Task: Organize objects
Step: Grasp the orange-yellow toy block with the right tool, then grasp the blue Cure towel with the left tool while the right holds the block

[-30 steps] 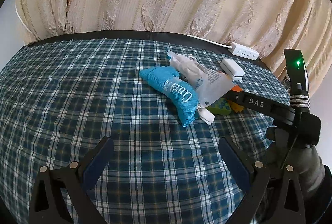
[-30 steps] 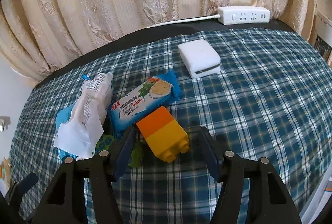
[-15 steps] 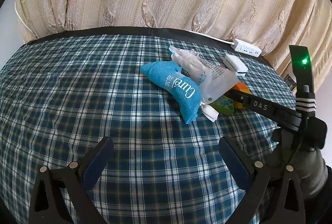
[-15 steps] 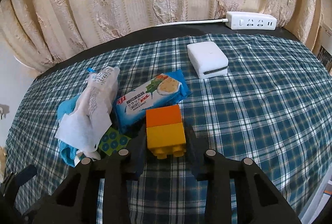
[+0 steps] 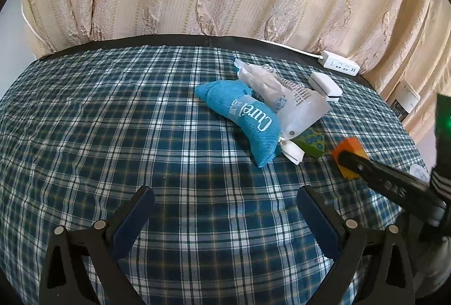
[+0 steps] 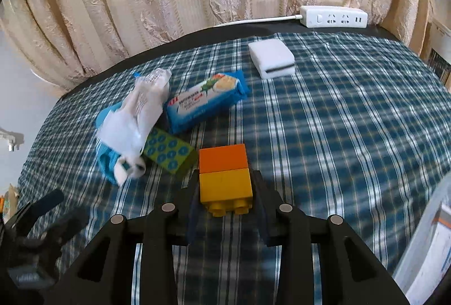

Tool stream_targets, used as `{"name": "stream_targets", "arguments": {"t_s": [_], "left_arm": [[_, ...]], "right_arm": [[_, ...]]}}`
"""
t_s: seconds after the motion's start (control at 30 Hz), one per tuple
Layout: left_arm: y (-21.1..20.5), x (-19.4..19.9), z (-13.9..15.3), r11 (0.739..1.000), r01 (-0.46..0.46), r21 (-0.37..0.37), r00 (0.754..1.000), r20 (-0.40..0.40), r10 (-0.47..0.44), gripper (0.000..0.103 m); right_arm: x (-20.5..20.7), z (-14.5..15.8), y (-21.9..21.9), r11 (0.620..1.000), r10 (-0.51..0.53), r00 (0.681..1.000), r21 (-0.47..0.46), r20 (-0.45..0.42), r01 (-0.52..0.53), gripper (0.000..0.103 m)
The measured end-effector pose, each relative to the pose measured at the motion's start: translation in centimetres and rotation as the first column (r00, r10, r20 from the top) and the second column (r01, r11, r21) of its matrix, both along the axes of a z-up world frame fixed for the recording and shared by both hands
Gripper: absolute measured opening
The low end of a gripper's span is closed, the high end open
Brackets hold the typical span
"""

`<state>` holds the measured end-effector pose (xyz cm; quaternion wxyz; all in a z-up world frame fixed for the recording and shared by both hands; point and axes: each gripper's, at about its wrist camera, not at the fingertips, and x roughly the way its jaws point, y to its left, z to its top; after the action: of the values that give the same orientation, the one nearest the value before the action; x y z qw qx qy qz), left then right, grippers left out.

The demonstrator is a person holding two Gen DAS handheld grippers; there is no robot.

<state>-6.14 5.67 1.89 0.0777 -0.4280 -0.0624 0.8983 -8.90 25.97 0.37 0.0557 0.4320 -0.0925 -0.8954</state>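
An orange-and-yellow toy block [image 6: 224, 178] sits between the fingers of my right gripper [image 6: 225, 183], which is shut on its sides just above the checked cloth. The same toy block [image 5: 349, 152] shows at the right of the left wrist view, behind the right gripper's dark finger [image 5: 375, 172]. My left gripper [image 5: 225, 209] hangs open over bare cloth, with nothing between its fingers. Beyond it lie a blue fabric pouch [image 5: 248, 118], a clear plastic packet [image 5: 284, 99] and a green dotted block [image 5: 310, 141]. A blue biscuit pack [image 6: 205, 101] lies behind the held block.
A white box [image 6: 272, 58] lies toward the back of the table [image 6: 352, 121], and a white power strip [image 6: 334, 17] sits at the far edge by the curtain. A pale object [image 6: 428, 248] shows at the right edge of the right wrist view.
My right gripper shut on the orange-and-yellow block, then drew it away from the pile, uncovering the green dotted block. The left gripper stayed still and open.
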Motion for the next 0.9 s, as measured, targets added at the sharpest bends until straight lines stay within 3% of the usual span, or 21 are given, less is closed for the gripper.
{"name": "stream_targets", "arguments": {"t_s": [0.5,0.9], "left_arm": [[-0.6,-0.9,-0.9,0.996,-0.079,-0.043,0.996,0.04,0.08,0.103],[0.1,-3.2,1.5,0.989,-0.135,-0.061,0.99,0.029,0.137,0.103]], "right_arm": [[4.0,-0.4,1.1,0.998,0.005,0.999,-0.055,-0.04,-0.007,0.035],[4.2,-0.5,1.7,0.994,0.012,0.999,-0.107,-0.048,-0.017,0.035]]}}
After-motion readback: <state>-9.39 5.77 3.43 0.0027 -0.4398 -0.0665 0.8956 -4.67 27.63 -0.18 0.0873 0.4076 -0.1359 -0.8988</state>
